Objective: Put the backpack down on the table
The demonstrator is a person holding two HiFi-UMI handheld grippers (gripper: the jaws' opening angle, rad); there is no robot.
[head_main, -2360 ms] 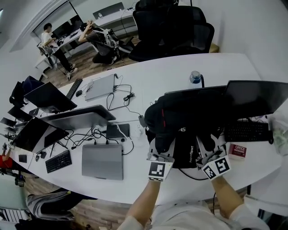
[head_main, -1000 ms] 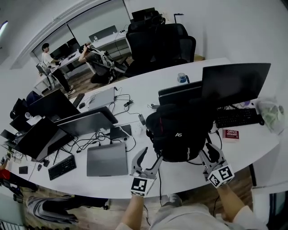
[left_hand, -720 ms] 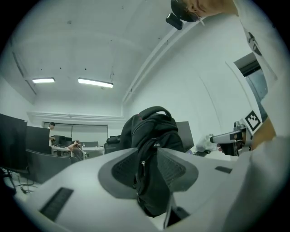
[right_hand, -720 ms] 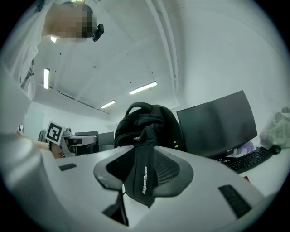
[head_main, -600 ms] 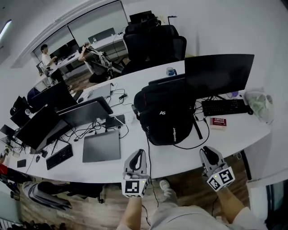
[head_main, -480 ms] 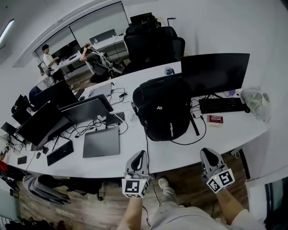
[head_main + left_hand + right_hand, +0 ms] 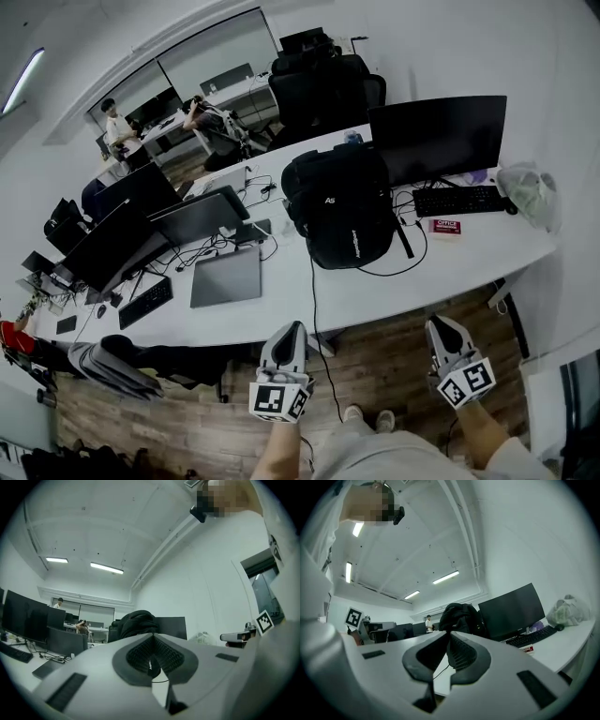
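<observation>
The black backpack point(image 7: 342, 211) stands upright on the white table point(image 7: 281, 292), in front of a dark monitor, with a strap and a cord trailing toward the table's edge. It also shows far ahead as the backpack point(image 7: 136, 623) in the left gripper view and the backpack point(image 7: 459, 616) in the right gripper view. Both grippers hang over the wooden floor, well short of the table. My left gripper point(image 7: 293, 328) point(image 7: 153, 637) is shut with nothing in it. The jaws of my right gripper point(image 7: 438, 323) point(image 7: 449, 634) are closing, tips almost together, nothing between them.
Right of the backpack are a monitor point(image 7: 436, 136), a keyboard point(image 7: 459, 200), a red and white box point(image 7: 444, 226) and a plastic bag point(image 7: 527, 192). To its left lie a closed laptop point(image 7: 227, 277), cables and more monitors point(image 7: 122, 239). Office chairs point(image 7: 323, 80) stand behind the table.
Both grippers drew back from the backpack and the table edge to over the floor. Their jaws went from open to closed. The backpack stays on the table.
</observation>
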